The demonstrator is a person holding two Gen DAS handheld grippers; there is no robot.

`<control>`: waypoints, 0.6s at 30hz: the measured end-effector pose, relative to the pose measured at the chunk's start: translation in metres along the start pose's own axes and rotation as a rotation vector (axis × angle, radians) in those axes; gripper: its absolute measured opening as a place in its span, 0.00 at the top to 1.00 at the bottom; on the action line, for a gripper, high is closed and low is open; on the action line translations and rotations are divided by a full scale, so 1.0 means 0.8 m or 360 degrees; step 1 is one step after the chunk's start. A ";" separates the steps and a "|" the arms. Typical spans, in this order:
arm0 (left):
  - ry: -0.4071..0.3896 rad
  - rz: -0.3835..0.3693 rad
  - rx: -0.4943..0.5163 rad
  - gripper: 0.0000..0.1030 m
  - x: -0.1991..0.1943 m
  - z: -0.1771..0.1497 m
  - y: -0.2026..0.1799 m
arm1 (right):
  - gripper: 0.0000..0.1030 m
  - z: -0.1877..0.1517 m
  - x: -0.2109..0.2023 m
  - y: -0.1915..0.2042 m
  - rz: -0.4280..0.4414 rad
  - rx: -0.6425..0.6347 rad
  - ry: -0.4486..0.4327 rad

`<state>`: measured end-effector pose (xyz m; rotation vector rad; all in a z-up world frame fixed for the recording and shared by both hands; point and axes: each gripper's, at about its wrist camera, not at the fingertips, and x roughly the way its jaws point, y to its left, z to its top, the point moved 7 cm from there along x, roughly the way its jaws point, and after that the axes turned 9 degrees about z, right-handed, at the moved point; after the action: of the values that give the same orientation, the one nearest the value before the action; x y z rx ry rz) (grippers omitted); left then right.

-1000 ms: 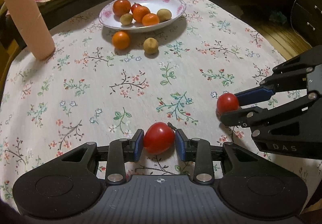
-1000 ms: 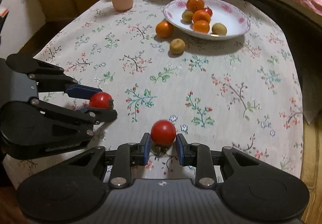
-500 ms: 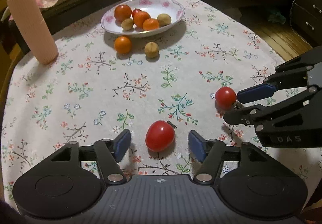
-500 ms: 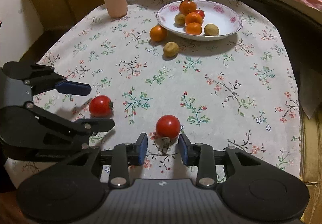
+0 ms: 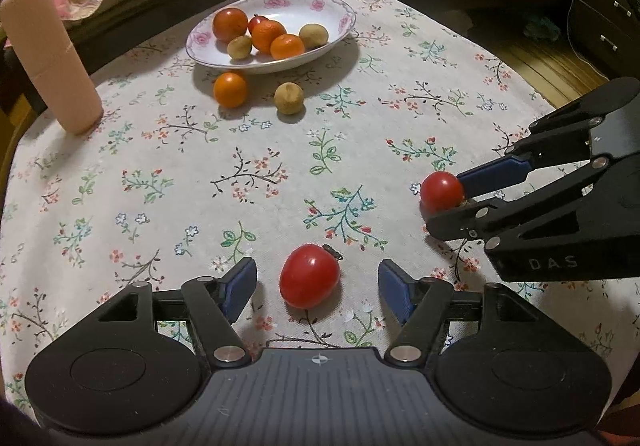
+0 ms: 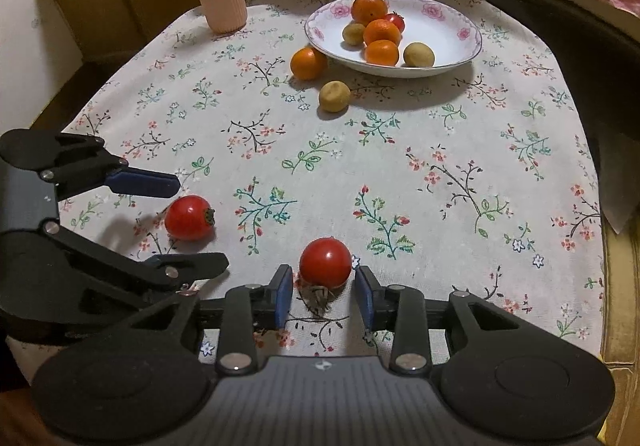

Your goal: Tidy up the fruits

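With my left gripper [image 5: 318,282] and right gripper [image 6: 323,288] both spread around loose tomatoes [image 5: 310,281] well short of the plate [image 5: 340,11], either could roll if nudged.

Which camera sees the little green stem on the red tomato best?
The right wrist view: the round red tomato beside the open left gripper lies with its dark green stem facing sideways, in plain sight. In the left wrist view that same tomato sits partly behind the right gripper, stem mostly hidden.
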<state>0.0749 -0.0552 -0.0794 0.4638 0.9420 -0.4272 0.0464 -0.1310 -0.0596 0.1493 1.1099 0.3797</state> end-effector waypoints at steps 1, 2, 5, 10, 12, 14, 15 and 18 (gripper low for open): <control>0.0003 -0.0002 0.0001 0.28 0.000 0.000 0.000 | 0.65 0.000 0.000 0.000 -0.0001 0.0000 0.0003; 0.0005 -0.0002 0.0001 0.28 0.001 0.000 0.000 | 0.65 0.000 0.000 0.000 -0.0003 0.0003 0.0007; 0.0008 -0.0005 0.0002 0.29 0.001 0.001 -0.001 | 0.65 0.000 0.001 -0.001 -0.0003 0.0005 0.0012; 0.0019 0.0007 0.0017 0.47 0.002 0.001 -0.004 | 0.67 0.000 0.002 0.000 -0.0017 -0.0001 0.0019; 0.0017 0.0015 0.0016 0.53 0.001 0.002 -0.003 | 0.70 0.000 0.002 0.001 -0.0017 -0.0005 0.0022; 0.0008 0.0024 0.0006 0.56 -0.001 0.005 -0.001 | 0.71 -0.001 0.001 0.000 -0.0018 -0.0002 0.0021; 0.0004 0.0021 -0.0001 0.57 -0.002 0.006 -0.001 | 0.71 -0.001 0.001 -0.001 -0.0016 0.0003 0.0019; -0.0003 0.0021 -0.0002 0.58 -0.005 0.009 -0.001 | 0.71 0.000 0.001 0.000 -0.0016 0.0000 0.0019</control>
<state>0.0776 -0.0592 -0.0727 0.4680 0.9366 -0.4147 0.0468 -0.1312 -0.0602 0.1414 1.1223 0.3718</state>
